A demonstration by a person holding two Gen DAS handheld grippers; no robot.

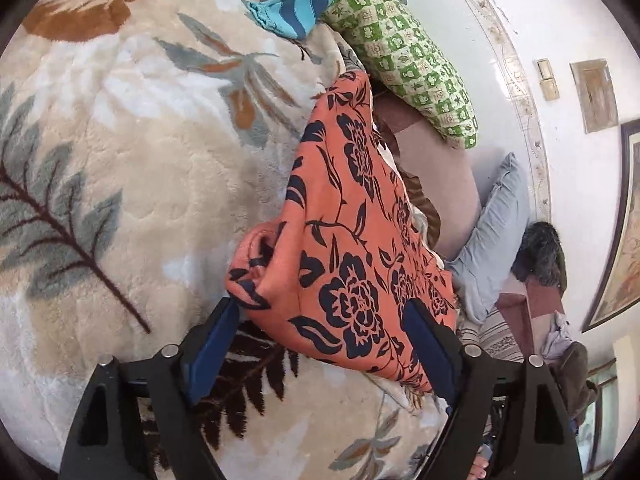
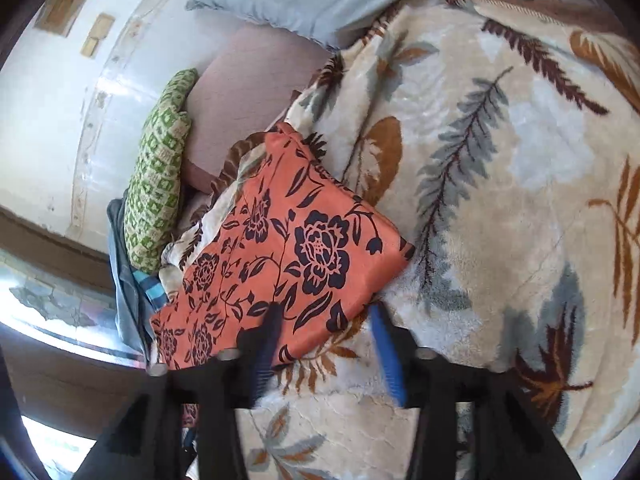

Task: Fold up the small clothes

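Over on the left, the left gripper [image 1: 324,320] hovers low at the near end of the orange floral garment [image 1: 352,248], its blue-padded fingers [image 1: 218,332] spread wide with the cloth's rolled corner lying between them but nothing pinched. The garment itself lies as a folded, fairly flat panel on the cream leaf-patterned blanket [image 1: 120,168], close to the blanket's edge, with a green checked pillow [image 1: 408,60] and a striped blue cloth [image 1: 296,4] beyond it. To the right, the right gripper [image 2: 326,320] straddles another corner of the same garment [image 2: 280,256]; its jaws are also well apart, one finger resting over the fabric, the other out on the blanket [image 2: 500,168], and it holds nothing that I can see. It looks to me like a fold has been laid and the next grasp is being lined up. The next move would call for both grippers to close on their corners together, catching every layer, then lifting evenly so the panel doesn't slide off the plush.
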